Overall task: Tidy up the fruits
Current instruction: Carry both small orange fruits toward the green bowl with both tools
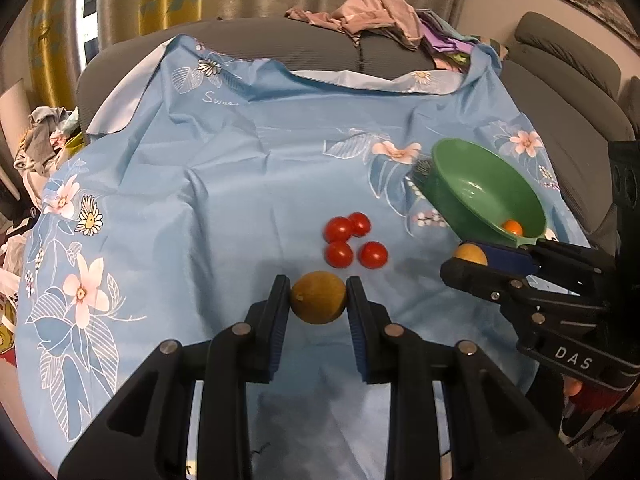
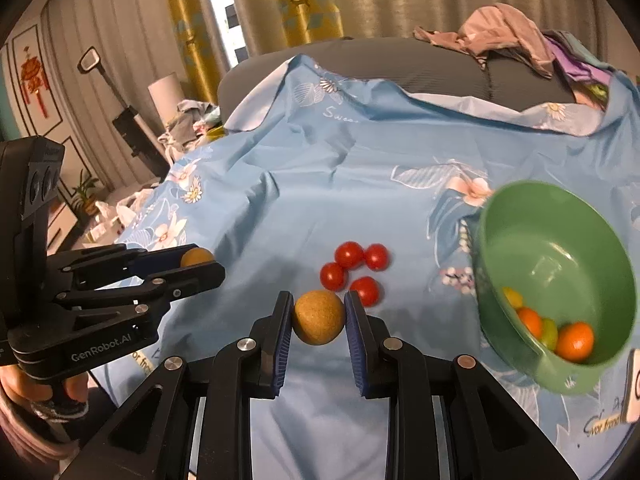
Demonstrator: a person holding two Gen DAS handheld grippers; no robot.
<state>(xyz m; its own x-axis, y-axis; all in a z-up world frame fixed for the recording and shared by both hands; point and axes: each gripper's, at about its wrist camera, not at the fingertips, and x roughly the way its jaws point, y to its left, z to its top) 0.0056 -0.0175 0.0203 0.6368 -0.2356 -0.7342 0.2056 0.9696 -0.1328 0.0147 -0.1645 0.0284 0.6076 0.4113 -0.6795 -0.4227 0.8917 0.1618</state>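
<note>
My left gripper [image 1: 318, 294] is shut on a round brown fruit [image 1: 318, 300], held just above the blue floral cloth [image 1: 224, 200]. My right gripper [image 2: 318, 312] is shut on a second brown fruit [image 2: 319, 320]. Each gripper also shows in the other's view: the right gripper [image 1: 472, 260] by the bowl's near edge, the left gripper [image 2: 198, 264] at the left. Several red cherry tomatoes [image 1: 354, 242] [image 2: 354, 272] lie in a cluster on the cloth just beyond both grippers. A green bowl [image 1: 472, 176] [image 2: 560, 232] at the right holds small orange and yellow-green fruits [image 2: 574, 342].
The cloth [image 2: 320, 184] drapes over a grey sofa [image 1: 320, 48]. A heap of clothes [image 1: 384, 12] lies on the sofa's back edge. More clutter [image 1: 44, 140] sits off the cloth's left side. A hand [image 2: 24, 388] grips the left tool's handle.
</note>
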